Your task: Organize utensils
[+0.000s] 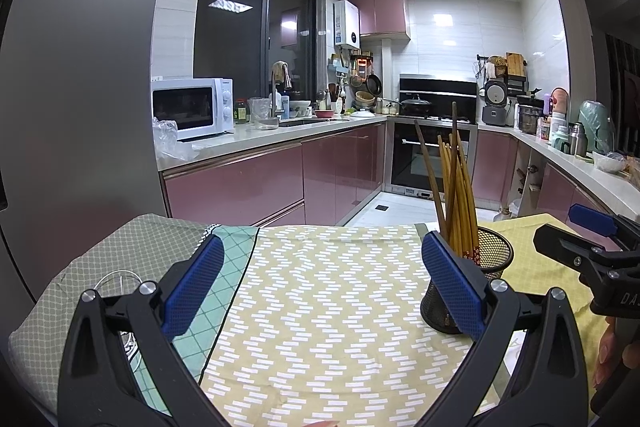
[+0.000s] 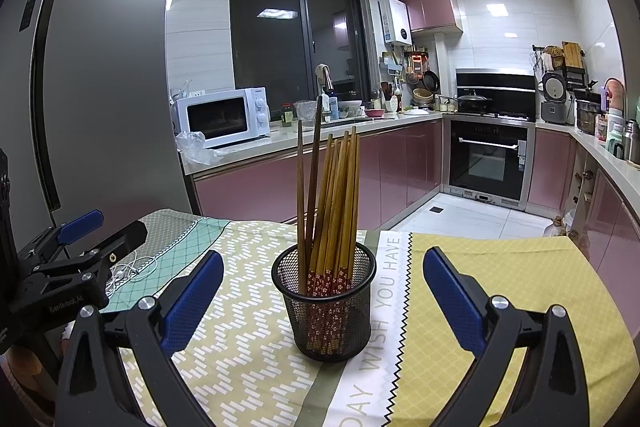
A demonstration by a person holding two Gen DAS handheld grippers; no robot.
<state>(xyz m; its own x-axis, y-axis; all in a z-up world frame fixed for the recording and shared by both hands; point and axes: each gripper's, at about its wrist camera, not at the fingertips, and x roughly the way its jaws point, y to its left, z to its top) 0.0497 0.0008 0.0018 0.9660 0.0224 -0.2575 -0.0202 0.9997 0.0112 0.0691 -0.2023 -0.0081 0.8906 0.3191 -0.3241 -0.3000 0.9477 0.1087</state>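
Chopsticks (image 2: 328, 211): upright in mesh cup (image 2: 325, 311), 12 o'clock of right gripper (image 2: 323, 301)
Fingers: both grippers, left gripper (image 1: 323, 287) included, spread apart, empty

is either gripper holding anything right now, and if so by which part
Nothing is held. The left gripper and the right gripper are both open with nothing between their pads. The chopsticks stand untouched in the mesh cup.

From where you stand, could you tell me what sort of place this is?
A home kitchen, most likely: a microwave on the counter, a built-in oven under the stove, and a fridge beside the cloth-covered table.
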